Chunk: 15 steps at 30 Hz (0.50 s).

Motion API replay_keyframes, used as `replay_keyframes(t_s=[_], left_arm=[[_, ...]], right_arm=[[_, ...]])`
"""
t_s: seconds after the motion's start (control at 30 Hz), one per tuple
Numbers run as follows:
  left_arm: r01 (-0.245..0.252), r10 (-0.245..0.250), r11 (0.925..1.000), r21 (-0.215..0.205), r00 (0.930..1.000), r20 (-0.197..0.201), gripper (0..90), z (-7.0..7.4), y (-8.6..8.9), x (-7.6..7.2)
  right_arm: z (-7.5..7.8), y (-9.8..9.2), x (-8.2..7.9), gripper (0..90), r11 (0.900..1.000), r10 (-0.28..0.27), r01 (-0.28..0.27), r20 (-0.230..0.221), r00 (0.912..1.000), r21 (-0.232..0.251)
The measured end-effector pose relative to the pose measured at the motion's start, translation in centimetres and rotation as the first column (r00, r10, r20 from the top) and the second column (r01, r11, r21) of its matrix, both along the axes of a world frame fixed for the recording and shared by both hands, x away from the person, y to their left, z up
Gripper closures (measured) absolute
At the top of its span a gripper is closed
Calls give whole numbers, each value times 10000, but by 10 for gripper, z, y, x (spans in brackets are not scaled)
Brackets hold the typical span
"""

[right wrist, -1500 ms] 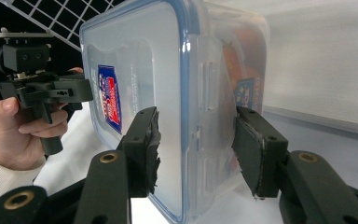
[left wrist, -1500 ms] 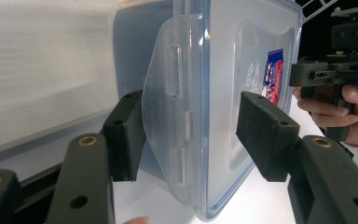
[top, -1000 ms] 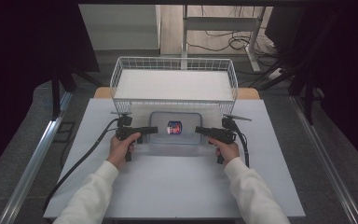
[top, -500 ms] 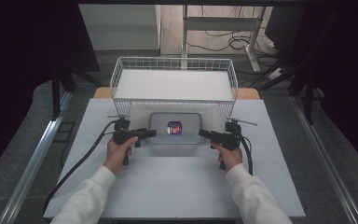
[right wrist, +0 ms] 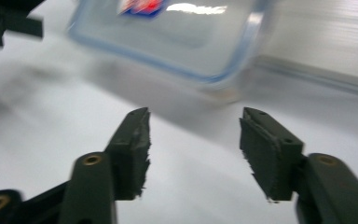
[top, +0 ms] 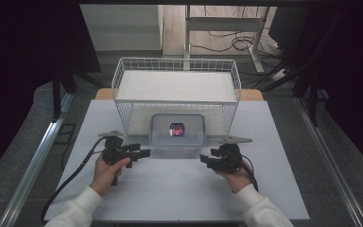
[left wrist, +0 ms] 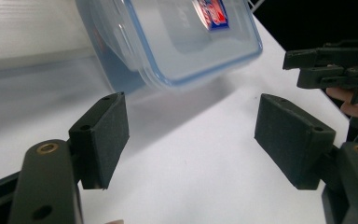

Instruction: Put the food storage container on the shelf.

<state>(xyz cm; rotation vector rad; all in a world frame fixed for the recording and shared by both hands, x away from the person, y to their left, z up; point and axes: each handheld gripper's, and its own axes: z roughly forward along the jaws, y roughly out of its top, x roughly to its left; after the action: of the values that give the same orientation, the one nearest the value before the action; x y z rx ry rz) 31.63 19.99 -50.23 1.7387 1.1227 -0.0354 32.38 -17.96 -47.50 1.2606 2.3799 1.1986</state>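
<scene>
You are holding both claws, left claw [top: 144, 153] and right claw [top: 204, 160], wide and empty over the white bench [top: 170, 189], flanking the lidded container [top: 178, 130] before the wire basket [top: 177, 78], dark room surrounding.

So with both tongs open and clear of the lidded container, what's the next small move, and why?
Probably bring both tongs back in toward the container, one to each short side. The left tongs and right tongs are open on the white table, near its front corners but touching nothing. The container sits just outside the wire basket, so a two-sided grip looks like the likely way to lift it.

Red-blue label [top: 177, 129] on container lid [top: 189, 124], text unreadable
</scene>
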Motion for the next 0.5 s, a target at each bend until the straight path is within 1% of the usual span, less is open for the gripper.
replay_keyframes(t_s=[0.1,0.13,0.17,0.2,0.23,0.27,0.33,0.4,0.43,0.5], left_arm=[[117,-118,9996,254,9999,49,252,0,3,-11],[157,-158,9989,436,9999,35,250,1,3,-15],[198,-206,9974,697,9997,108,245,1,2,-18],[245,-265,9952,950,9994,207,245,1,2,-21],[278,-310,9934,1116,9991,273,244,2,1,-24],[320,-358,9924,1189,9989,299,244,2,1,-27],[398,-443,9903,1333,9985,312,242,3,0,-30],[432,-485,9886,1443,9983,335,238,3,0,-33],[450,-506,9879,1483,9981,344,238,3,0,-34],[538,-599,9870,1517,9976,358,240,4,0,-36]], right_arm=[[-3,13,-6,523,9974,607,-602,117,9981,-390],[-4,17,-6,534,9959,738,-730,149,9972,-532],[-6,25,-6,579,9914,932,-902,277,9953,-952],[-6,25,-6,579,9914,932,-902,277,9953,-952],[-8,29,-6,607,9889,1052,-1015,292,9940,-1081],[-9,32,-5,656,9867,1186,-1141,332,9924,-1154],[-12,38,-2,782,9806,1499,-1441,351,9881,-1327],[-16,44,3,862,9776,1662,-1618,226,9858,-1344],[-18,46,6,882,9773,1714,-1677,176,9850,-1292],[-21,53,11,887,9744,1852,-1809,202,9825,-1338]])
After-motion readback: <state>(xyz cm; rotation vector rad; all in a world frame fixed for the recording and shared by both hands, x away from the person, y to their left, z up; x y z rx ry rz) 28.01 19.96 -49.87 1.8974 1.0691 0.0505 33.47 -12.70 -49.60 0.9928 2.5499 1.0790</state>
